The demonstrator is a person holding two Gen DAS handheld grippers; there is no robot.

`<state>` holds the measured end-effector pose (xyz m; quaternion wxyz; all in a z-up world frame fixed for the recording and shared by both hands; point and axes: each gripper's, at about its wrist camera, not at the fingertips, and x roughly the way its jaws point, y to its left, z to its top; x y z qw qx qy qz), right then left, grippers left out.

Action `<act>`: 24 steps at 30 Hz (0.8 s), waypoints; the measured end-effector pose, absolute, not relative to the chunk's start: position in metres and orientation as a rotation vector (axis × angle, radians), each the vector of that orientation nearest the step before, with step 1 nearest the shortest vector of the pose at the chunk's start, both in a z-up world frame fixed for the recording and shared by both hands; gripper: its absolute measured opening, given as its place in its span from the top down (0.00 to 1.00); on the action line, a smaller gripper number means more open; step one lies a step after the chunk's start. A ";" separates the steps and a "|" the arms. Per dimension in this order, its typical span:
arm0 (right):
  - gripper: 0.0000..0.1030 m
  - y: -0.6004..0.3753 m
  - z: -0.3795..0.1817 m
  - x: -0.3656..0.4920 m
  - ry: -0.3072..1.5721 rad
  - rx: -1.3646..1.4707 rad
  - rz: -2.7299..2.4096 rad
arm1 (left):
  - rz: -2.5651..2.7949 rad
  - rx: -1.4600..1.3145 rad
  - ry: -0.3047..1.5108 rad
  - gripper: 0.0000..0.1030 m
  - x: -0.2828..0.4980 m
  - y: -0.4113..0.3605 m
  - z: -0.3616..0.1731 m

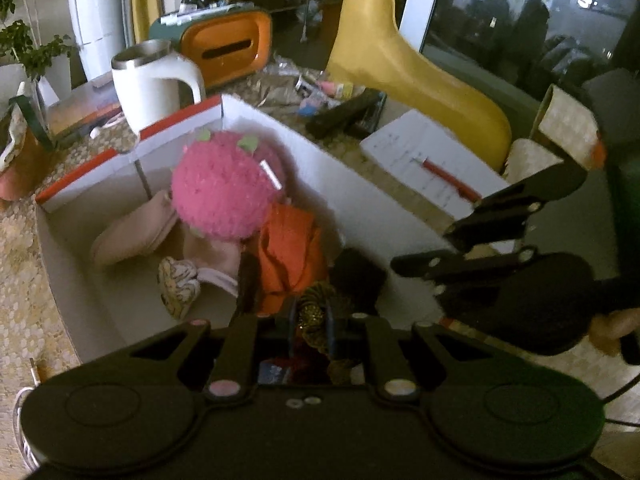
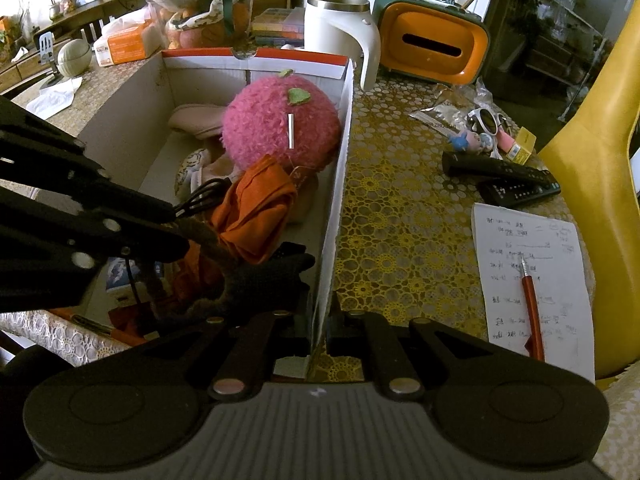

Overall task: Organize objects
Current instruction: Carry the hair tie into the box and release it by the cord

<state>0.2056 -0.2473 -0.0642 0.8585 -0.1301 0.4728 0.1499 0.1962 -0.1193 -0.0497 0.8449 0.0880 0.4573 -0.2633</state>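
A cardboard box (image 1: 340, 184) (image 2: 340, 184) on the table holds a fluffy pink plush ball (image 1: 224, 188) (image 2: 280, 124), an orange cloth (image 1: 288, 248) (image 2: 256, 212), pink slippers (image 1: 136, 232), a dark glove (image 2: 280, 276) and a cable. My left gripper (image 1: 310, 320) hovers low over the box's near end, jaws narrowly apart around a brown-gold braided item (image 1: 316, 308). My right gripper (image 2: 318, 336) straddles the box's right wall at the near corner, jaws close on the cardboard. Each gripper shows in the other's view.
On the table right of the box lie a paper sheet (image 2: 532, 280) with a red pen (image 2: 534, 312), two remotes (image 2: 504, 172), small toys and sunglasses (image 2: 488, 120). A white kettle (image 2: 340, 36), orange tissue box (image 2: 432, 40) and yellow chair (image 2: 592, 184) stand around.
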 end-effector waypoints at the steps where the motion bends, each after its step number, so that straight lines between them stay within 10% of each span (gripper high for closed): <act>1: 0.94 -0.247 -0.064 0.206 0.993 -0.273 0.315 | -0.553 0.193 0.969 0.89 0.197 -0.119 -0.052; 24: 0.94 -0.248 -0.064 0.206 0.992 -0.274 0.316 | -0.506 0.249 1.080 0.82 0.211 -0.122 -0.082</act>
